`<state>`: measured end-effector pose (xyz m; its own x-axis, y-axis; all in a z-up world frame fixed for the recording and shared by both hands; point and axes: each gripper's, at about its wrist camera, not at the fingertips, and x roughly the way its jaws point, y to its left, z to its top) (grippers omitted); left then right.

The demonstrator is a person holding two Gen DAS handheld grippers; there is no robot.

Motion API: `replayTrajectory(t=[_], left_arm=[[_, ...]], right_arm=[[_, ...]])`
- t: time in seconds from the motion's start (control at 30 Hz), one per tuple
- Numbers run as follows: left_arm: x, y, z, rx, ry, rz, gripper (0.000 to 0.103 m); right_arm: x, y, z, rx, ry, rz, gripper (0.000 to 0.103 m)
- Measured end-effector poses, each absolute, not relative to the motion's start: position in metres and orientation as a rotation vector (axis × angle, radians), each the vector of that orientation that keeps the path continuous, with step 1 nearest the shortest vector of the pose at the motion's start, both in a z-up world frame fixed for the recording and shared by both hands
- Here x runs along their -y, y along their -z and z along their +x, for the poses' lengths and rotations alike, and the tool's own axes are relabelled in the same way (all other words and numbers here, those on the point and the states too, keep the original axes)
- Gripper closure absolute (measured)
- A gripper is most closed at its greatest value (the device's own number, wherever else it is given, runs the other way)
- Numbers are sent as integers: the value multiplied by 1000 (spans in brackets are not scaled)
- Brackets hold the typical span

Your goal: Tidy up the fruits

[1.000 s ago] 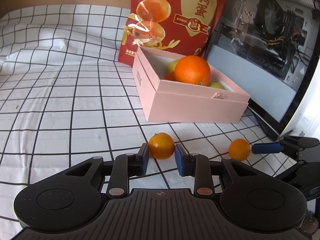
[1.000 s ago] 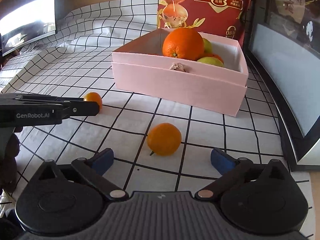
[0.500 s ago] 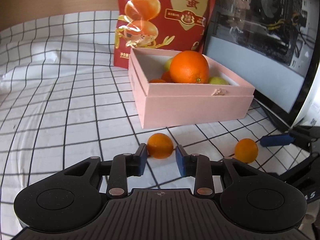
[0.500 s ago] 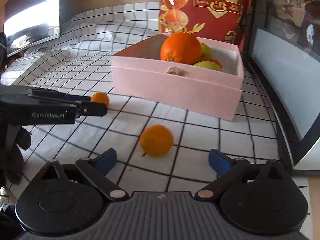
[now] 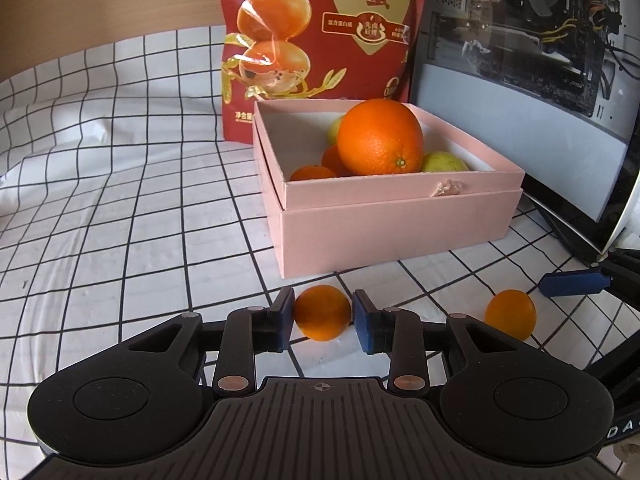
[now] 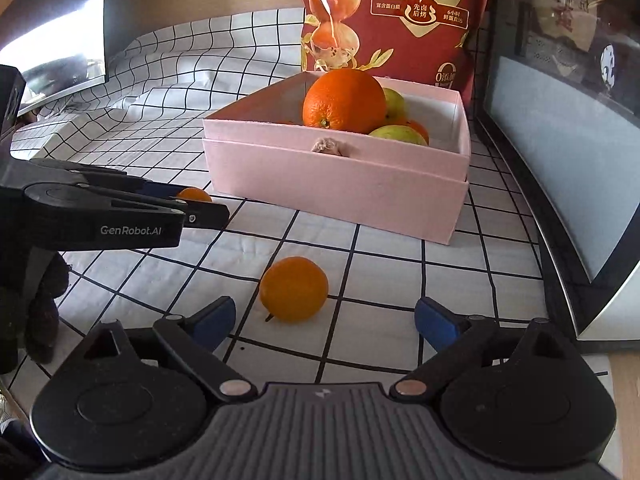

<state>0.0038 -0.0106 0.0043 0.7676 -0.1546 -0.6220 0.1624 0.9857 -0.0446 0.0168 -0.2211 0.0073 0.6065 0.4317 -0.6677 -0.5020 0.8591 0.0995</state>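
Left gripper (image 5: 323,316) closing around small orange (image 5: 322,312), contact unclear, right gripper (image 6: 324,320) spread wide, box fruit partly hidden.

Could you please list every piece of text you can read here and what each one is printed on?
"GenRobot.AI": side of the left gripper, seen from the right wrist.
"鹌鹑蛋", cut off at the top: red snack bag.
"先卤后烤": round badge on that bag.
"0添加": bag's lower right.
"MSI", faint: inside the computer case.
Other bag print: too small.
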Motion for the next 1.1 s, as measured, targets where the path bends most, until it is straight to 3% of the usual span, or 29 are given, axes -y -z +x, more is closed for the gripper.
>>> replayTrajectory(t=[0.3,0.37,0.43,0.57,0.8,1.1], left_arm=[[2,-4,-29,-673,276,-59,70],[4,-4,-33,-670,291,-58,70],[6,-5,-35,-659,296,-51,70],[2,-5,-32,-651,303,-73,70],[-13,-31,-1,-607,318,-155,70],[-33,-113,97,-464,324,-272,70]], right_arm=[[219,-8,15,-734,-546,-104,16],[217,-10,14,-728,-563,-109,25],[216,-12,15,-724,-571,-112,43],[216,-16,22,-742,-600,-86,69],[213,-38,26,-719,-607,-93,69],[213,-133,63,-524,-556,-41,69]])
